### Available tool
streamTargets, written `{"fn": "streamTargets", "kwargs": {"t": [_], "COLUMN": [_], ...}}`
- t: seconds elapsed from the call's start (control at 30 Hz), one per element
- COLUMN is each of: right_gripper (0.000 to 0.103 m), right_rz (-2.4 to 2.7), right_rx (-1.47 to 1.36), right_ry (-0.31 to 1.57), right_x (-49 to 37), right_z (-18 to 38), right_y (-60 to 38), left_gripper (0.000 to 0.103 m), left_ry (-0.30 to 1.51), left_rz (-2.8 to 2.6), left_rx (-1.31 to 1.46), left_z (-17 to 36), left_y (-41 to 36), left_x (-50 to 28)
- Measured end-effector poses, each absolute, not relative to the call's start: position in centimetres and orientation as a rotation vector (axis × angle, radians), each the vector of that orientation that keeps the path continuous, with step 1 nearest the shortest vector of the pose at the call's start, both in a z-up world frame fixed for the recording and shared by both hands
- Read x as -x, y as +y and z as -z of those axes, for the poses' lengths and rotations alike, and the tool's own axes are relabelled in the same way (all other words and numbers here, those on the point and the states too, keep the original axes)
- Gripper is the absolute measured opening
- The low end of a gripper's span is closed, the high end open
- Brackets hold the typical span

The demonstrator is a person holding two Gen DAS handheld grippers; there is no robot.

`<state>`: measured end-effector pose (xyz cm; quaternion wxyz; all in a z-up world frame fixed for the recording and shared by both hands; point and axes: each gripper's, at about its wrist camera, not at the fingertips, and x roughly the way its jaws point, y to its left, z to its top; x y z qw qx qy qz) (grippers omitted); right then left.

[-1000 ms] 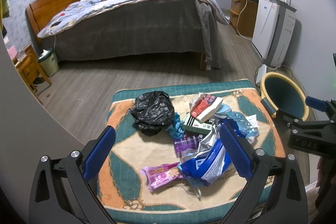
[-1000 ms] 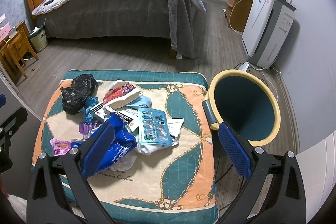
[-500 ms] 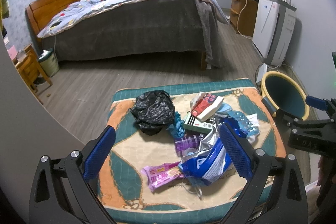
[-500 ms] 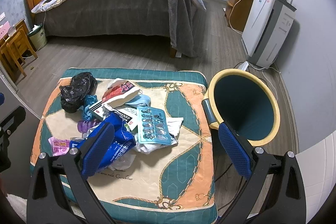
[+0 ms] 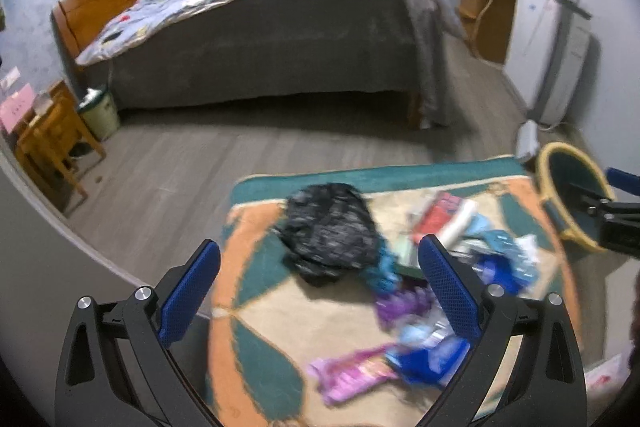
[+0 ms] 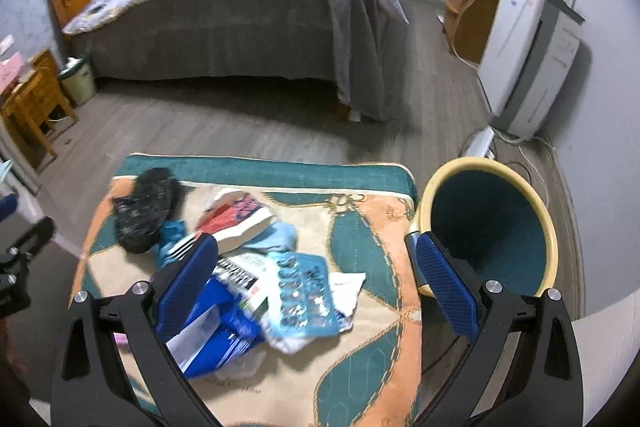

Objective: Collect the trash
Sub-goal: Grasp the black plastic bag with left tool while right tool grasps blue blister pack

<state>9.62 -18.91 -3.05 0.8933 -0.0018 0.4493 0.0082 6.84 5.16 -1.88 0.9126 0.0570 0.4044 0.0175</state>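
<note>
Trash lies piled on a patterned mat [image 5: 264, 327] [image 6: 372, 307]: a crumpled black bag [image 5: 330, 231] [image 6: 146, 207], a red-and-white packet [image 5: 442, 217] [image 6: 234, 217], a light-blue blister sheet [image 6: 300, 293], a blue wrapper [image 5: 428, 361] [image 6: 218, 339], a purple wrapper [image 5: 404, 305] and a pink one [image 5: 352, 373]. A teal bin with a yellow rim [image 5: 572, 203] [image 6: 486, 231] stands at the mat's right edge. My left gripper [image 5: 318, 289] hovers open above the black bag. My right gripper [image 6: 316, 285] is open over the blister sheet, its right finger near the bin.
A bed [image 5: 260, 39] [image 6: 224, 19] fills the room beyond a strip of grey floor. A white appliance [image 5: 546, 63] [image 6: 528, 55] and wooden cabinet stand along the right wall. A small wooden table [image 5: 44, 135] and a pale bucket [image 5: 100, 113] sit at left.
Both grippers have moved forward and lower over the mat, and the current frames are blurred by motion. The left view has swung left, centring the black bag. Both stay open and empty.
</note>
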Motion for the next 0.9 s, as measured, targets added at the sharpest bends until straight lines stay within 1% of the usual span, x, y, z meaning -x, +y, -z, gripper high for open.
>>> {"fn": "streamTargets", "kwargs": {"t": [0.1, 0.13, 0.17, 0.2, 0.23, 0.3, 0.33, 0.37, 0.43, 0.6, 0.63, 0.67, 0.7, 0.73, 0.77, 0.8, 0.83, 0.87, 0.9], "right_gripper": [0.097, 0.097, 0.094, 0.089, 0.087, 0.08, 0.079, 0.077, 0.076, 0.063, 0.059, 0.049, 0.043, 0.04, 0.033, 0.013, 0.006, 0.005, 0.005], "right_rz": [-0.053, -0.05, -0.054, -0.056, -0.056, -0.064, -0.072, -0.08, -0.09, -0.11, -0.116, -0.121, -0.127, -0.138, -0.147, -0.151, -0.156, -0.156, -0.148], "right_rx": [-0.008, 0.014, 0.025, 0.031, 0.031, 0.024, 0.015, 0.007, 0.005, -0.004, -0.012, -0.016, -0.028, -0.046, -0.057, -0.064, -0.074, -0.082, -0.085], "right_ry": [0.983, 1.017, 1.043, 1.083, 1.111, 1.164, 1.19, 1.21, 1.233, 1.293, 1.309, 1.321, 1.325, 1.326, 1.326, 1.324, 1.328, 1.335, 1.339], "right_x": [-10.8, -11.3, -11.7, -12.2, -12.5, -13.2, -13.4, -13.6, -13.8, -14.2, -14.2, -14.2, -14.1, -14.1, -14.0, -14.0, -13.9, -13.7, -13.7], "right_z": [5.2, 6.1, 6.9, 8.1, 9.0, 10.6, 11.3, 12.0, 12.9, 14.8, 15.1, 15.4, 15.4, 15.3, 15.1, 15.0, 15.0, 14.8, 14.8], "right_y": [-18.9, -18.7, -18.6, -18.5, -18.4, -18.3, -18.2, -18.0, -17.7, -17.5, -17.5, -17.5, -17.6, -17.7, -17.8, -17.9, -18.0, -18.4, -18.6], "left_gripper": [0.098, 0.096, 0.095, 0.095, 0.094, 0.088, 0.081, 0.078, 0.078, 0.078, 0.075, 0.07, 0.066, 0.06, 0.052, 0.05, 0.044, 0.035, 0.03], "left_ry": [0.85, 0.868, 0.893, 0.916, 0.935, 0.964, 0.981, 0.993, 1.011, 1.064, 1.085, 1.101, 1.119, 1.139, 1.155, 1.159, 1.157, 1.156, 1.163], "left_rz": [-0.059, -0.048, -0.041, -0.037, -0.022, -0.004, 0.01, 0.027, 0.065, 0.128, 0.13, 0.134, 0.141, 0.147, 0.151, 0.16, 0.173, 0.182, 0.192], "left_rx": [-0.067, -0.039, -0.016, -0.005, -0.01, -0.037, -0.045, -0.043, -0.048, -0.126, -0.135, -0.139, -0.138, -0.133, -0.127, -0.121, -0.121, -0.124, -0.119], "left_z": [3.6, 4.1, 4.8, 5.6, 6.5, 7.8, 8.5, 9.1, 10.2, 12.9, 13.5, 14.0, 14.5, 15.0, 15.3, 15.4, 15.4, 15.3, 15.3], "left_y": [7.4, 7.7, 8.1, 8.4, 8.5, 8.2, 8.0, 7.6, 6.7, 4.4, 4.2, 4.1, 4.1, 4.1, 4.2, 4.2, 4.2, 4.1, 4.1], "left_x": [-8.9, -9.6, -10.3, -10.9, -11.4, -12.3, -12.9, -13.2, -14.0, -15.0, -15.2, -15.3, -15.4, -15.4, -15.4, -15.4, -15.3, -15.3, -15.2]}}
